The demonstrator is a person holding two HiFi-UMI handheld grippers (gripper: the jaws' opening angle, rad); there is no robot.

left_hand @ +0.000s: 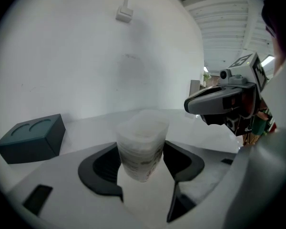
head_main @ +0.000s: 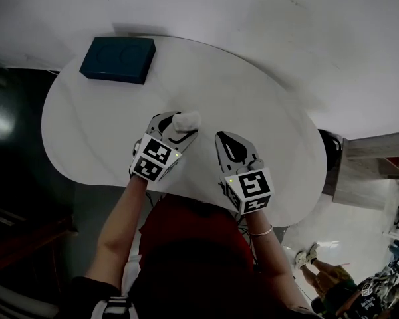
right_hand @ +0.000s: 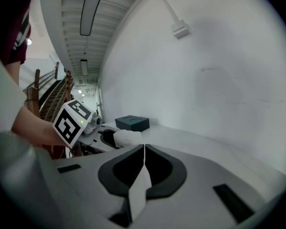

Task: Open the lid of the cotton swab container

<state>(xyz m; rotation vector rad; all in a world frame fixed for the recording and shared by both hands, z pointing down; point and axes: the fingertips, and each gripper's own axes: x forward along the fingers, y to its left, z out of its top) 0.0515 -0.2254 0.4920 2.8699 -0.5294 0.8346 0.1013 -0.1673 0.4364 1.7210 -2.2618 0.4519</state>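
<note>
white table [head_main: 80,131]; left gripper view alone shows print on the clamped container [left_hand: 142,144].

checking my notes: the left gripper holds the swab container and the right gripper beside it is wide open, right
No. The right gripper is shut, jaws together with nothing between them, as the right gripper view shows. The left gripper does hold the swab container.

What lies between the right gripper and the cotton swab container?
Nothing; the head view shows only bare table between right gripper and cotton swab container.
</note>
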